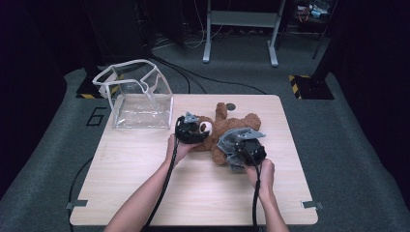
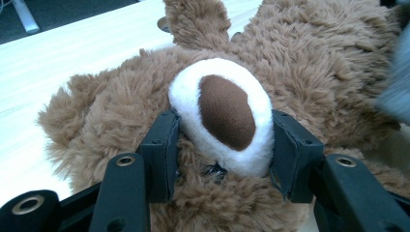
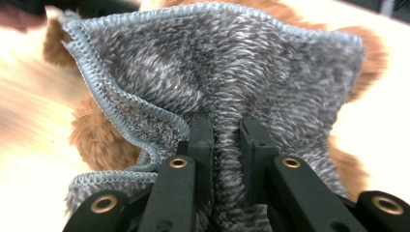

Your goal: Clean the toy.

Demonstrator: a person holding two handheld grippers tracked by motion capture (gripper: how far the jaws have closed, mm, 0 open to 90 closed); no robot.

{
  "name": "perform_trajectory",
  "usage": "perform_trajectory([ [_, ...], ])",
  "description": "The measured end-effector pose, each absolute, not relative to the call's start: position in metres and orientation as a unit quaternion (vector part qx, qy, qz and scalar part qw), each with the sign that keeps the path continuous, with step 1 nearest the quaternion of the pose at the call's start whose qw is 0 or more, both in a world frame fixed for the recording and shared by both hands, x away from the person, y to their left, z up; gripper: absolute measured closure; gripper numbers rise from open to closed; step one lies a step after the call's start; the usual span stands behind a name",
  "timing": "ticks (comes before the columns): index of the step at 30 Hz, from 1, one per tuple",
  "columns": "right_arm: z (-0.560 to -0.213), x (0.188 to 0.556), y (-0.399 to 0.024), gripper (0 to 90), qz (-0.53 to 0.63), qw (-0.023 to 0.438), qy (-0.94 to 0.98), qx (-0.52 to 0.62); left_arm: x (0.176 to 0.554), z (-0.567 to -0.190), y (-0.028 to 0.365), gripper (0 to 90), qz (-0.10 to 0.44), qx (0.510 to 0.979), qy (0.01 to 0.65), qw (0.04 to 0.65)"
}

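Observation:
A brown plush teddy bear lies on the wooden table. My left gripper is shut on the bear's white muzzle, one pad on each side of it, the dark brown nose between them. My right gripper is shut on a fold of a grey fleecy cloth with a stitched light-blue edge. The cloth is draped over the bear's body. The bear's brown fur shows behind the cloth.
A clear plastic bag with white trim stands open at the table's back left corner. A small dark disc lies on the table near the bear's upper paw. Bare tabletop spreads in front of the hands and on the left.

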State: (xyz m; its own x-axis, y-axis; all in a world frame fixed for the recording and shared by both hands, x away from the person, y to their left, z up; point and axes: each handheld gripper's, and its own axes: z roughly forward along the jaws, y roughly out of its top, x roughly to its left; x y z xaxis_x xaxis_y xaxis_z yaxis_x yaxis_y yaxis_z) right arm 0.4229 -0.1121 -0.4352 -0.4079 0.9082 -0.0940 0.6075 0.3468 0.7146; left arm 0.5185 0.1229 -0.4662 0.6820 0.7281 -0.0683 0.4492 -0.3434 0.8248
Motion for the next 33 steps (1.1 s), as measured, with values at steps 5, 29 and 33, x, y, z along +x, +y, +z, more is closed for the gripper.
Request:
perform_trajectory([
  [5,-0.458,0.426,-0.135,77.8,0.293,0.228,0.771,0.518,0.518,-0.467,0.123,49.3,0.154,0.803,0.365,0.445],
  [29,-0.454,0.445,-0.092,78.1,0.28,0.28,0.781,0.483,0.52,-0.467,0.123,49.3,0.153,0.804,0.365,0.443],
  [33,-0.47,0.436,-0.1,78.2,0.259,0.265,0.79,0.489,0.521,-0.467,0.123,49.2,0.154,0.802,0.367,0.445],
])
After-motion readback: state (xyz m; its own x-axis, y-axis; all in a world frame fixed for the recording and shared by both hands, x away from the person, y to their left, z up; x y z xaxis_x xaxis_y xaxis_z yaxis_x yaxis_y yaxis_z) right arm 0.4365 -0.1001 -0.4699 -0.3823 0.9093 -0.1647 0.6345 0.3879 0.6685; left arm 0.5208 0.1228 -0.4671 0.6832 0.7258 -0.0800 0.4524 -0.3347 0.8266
